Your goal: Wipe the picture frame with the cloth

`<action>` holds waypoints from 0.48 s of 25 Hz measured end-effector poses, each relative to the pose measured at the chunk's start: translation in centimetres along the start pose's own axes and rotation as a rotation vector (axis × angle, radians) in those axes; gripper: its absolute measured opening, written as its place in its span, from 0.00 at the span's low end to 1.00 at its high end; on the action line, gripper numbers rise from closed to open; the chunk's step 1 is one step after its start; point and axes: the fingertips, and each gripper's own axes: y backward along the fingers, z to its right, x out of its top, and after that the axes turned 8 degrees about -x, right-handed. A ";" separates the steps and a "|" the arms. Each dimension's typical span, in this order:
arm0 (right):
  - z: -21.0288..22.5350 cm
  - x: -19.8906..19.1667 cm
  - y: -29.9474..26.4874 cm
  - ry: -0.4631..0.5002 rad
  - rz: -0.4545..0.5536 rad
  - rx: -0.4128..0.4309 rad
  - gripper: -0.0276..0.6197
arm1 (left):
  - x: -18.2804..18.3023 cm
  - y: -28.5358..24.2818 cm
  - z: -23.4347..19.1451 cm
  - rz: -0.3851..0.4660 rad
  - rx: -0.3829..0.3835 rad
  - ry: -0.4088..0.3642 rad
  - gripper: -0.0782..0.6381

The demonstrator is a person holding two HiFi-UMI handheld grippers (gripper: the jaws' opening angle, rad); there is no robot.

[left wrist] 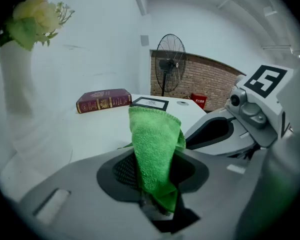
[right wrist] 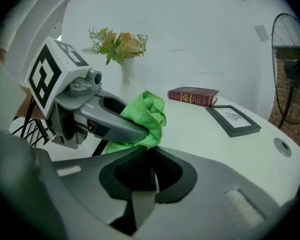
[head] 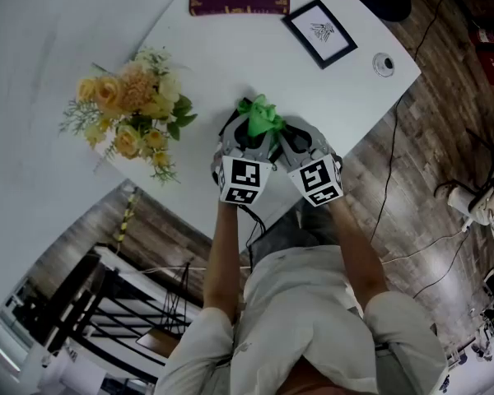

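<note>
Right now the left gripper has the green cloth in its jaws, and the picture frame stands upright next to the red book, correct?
Not quite: the picture frame lies flat on the table, not upright, as the right gripper view shows. The left gripper does hold the green cloth, and the frame is next to the red book.

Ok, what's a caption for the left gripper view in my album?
Left claw pinches the green cloth; picture frame and red book lie on the table behind.
</note>
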 end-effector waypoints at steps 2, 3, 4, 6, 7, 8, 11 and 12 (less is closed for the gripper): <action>-0.1 0.1 -0.1 0.000 0.006 0.002 0.10 | -0.3 -0.1 -0.1 -0.017 0.010 0.000 0.33; 0.0 0.1 -0.1 -0.002 0.004 -0.001 0.10 | -0.4 0.0 -0.1 -0.026 0.013 -0.003 0.33; 0.0 0.0 -0.1 -0.006 -0.001 -0.008 0.10 | -0.6 0.0 -0.1 -0.035 0.016 -0.005 0.33; 0.0 0.1 -0.1 -0.018 -0.001 -0.018 0.10 | -1.0 0.3 0.1 -0.052 0.016 -0.003 0.33; 0.0 0.1 -0.1 -0.026 0.001 -0.021 0.10 | -1.3 0.4 0.1 -0.058 0.016 -0.001 0.33; 0.0 0.1 -0.2 -0.031 0.001 -0.024 0.10 | -1.5 0.6 0.2 -0.063 0.016 0.003 0.33; 0.1 -0.1 -0.1 -0.029 -0.016 -0.040 0.10 | -2.1 1.1 0.3 -0.075 0.019 0.011 0.33; 0.1 -0.2 -0.1 -0.027 -0.022 -0.047 0.10 | -2.3 1.3 0.4 -0.080 0.020 0.011 0.33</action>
